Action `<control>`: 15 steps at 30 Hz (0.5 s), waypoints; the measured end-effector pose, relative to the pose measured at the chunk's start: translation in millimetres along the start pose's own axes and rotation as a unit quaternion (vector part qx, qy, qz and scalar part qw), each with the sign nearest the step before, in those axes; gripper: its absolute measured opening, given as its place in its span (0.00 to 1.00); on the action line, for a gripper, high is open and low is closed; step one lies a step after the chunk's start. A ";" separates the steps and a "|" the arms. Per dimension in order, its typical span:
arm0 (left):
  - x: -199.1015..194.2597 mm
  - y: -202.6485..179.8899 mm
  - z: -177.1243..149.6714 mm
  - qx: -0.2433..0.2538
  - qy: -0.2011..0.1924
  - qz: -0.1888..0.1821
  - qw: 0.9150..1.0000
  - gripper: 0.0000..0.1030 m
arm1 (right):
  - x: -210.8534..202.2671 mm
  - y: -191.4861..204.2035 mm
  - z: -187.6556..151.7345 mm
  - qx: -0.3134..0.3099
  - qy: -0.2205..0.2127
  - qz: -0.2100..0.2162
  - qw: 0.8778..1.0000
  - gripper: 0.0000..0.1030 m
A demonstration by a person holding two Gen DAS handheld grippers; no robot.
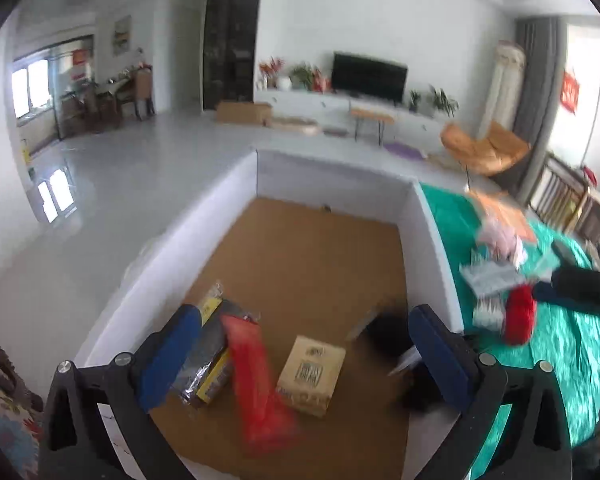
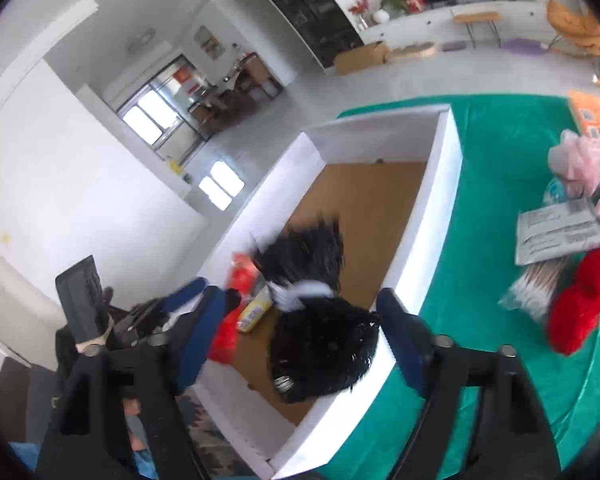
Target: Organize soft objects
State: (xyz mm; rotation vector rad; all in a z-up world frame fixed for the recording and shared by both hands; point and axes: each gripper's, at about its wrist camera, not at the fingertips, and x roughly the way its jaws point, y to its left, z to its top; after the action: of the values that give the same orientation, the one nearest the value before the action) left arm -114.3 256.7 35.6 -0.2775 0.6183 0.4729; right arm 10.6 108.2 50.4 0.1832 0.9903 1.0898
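Both your left gripper (image 1: 300, 364) and right gripper (image 2: 300, 340) gape empty (blurred), so the black fringed bundle (image 2: 324, 356) could snag the box's white wall (image 2: 416, 276).

Red packet (image 1: 260, 380) and black tassels (image 2: 300, 256) are motion-blurred.

The box (image 1: 428, 232) had white walls and a cork-brown floor. In it lay a red packet (image 1: 256, 380), a tan carton (image 1: 312, 376) and a black fuzzy thing (image 2: 320, 356). The counter's cloth (image 2: 492, 152) was teal-green, with red yarn (image 2: 580, 304) on it.
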 end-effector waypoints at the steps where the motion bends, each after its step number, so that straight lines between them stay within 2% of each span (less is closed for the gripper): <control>1: -1.0 -5.3 0.3 0.002 -0.005 -0.009 1.000 1.00 | -6.2 -6.2 -3.0 -0.001 -0.007 -0.004 1.000 0.78; 2: 0.4 -12.8 -0.1 0.004 -0.003 -0.019 1.000 1.00 | -14.2 -13.9 -5.3 -0.002 -0.017 -0.018 1.000 0.78; 4: 1.6 -38.1 -1.7 0.016 0.002 -0.058 0.998 1.00 | -37.4 -29.3 -14.5 -0.006 -0.046 -0.076 0.996 0.78; 5: 1.8 -54.4 -3.5 0.024 0.003 -0.077 0.997 1.00 | -51.1 -45.1 -21.7 -0.006 -0.061 -0.121 0.991 0.79; 7: 0.8 -96.3 -12.8 0.050 0.009 -0.127 0.991 1.00 | -71.0 -79.4 -38.0 0.003 -0.077 -0.216 0.973 0.80; 8: -0.3 -113.8 -18.2 0.063 0.015 -0.146 0.987 1.00 | -77.9 -102.8 -50.2 0.013 -0.077 -0.273 0.959 0.80; 10: 8.0 -163.7 -37.7 0.105 0.044 -0.188 0.976 1.00 | -88.1 -156.8 -75.4 0.049 -0.069 -0.354 0.931 0.80; 13: 28.2 -220.7 -62.9 0.152 0.077 -0.216 0.961 1.00 | -94.6 -205.6 -115.1 0.097 -0.051 -0.398 0.911 0.80; 15: 54.0 -250.9 -79.6 0.174 0.090 -0.207 0.959 1.00 | -97.9 -234.9 -129.9 0.119 -0.045 -0.417 0.900 0.80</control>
State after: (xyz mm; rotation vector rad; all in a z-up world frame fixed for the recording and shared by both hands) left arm 11.3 29.1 -32.4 -0.1072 0.7850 -0.0685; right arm 57.9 -129.0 -101.9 -0.0058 0.9719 0.1707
